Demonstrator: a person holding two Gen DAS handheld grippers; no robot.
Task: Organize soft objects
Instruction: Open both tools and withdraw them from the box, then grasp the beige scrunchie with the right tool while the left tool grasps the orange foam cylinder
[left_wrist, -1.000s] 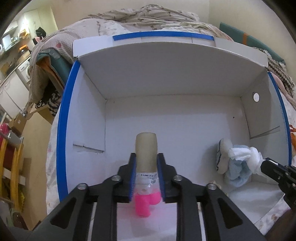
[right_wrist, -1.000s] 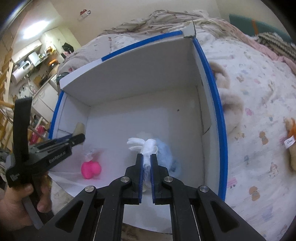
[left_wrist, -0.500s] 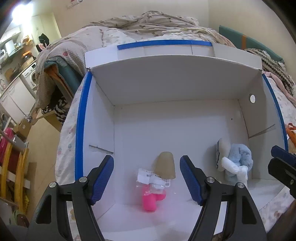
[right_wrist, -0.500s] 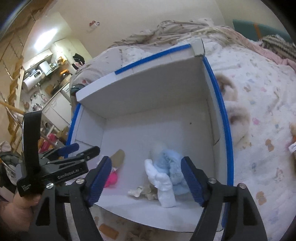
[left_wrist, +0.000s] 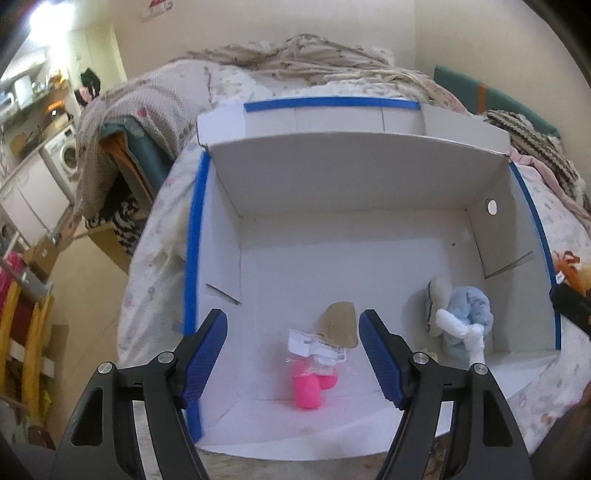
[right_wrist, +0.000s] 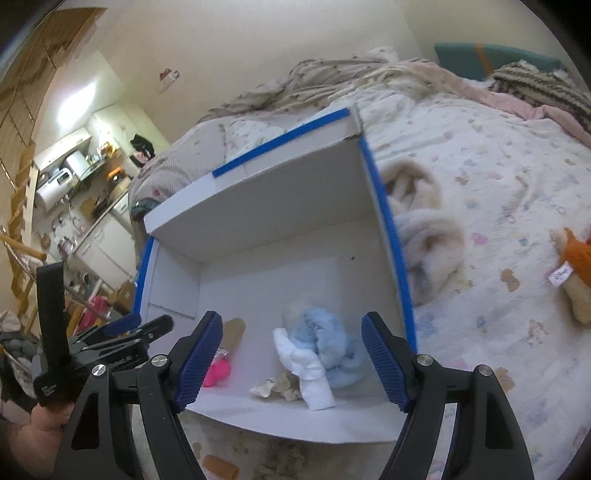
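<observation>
— Between the left gripper (left_wrist: 291, 354) pads: anything held?
— Nothing. It spread wide a moment ago, leaving the pink toy (left_wrist: 308, 384) on the box (left_wrist: 332, 177) floor just ahead.
— Right gripper (right_wrist: 291, 360)?
— Likewise wide; the blue plush (right_wrist: 328, 343) was released and lies ahead of it — both items deposited.

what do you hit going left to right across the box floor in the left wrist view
pink toy → beige toy → light blue plush, all inside the white box
</observation>
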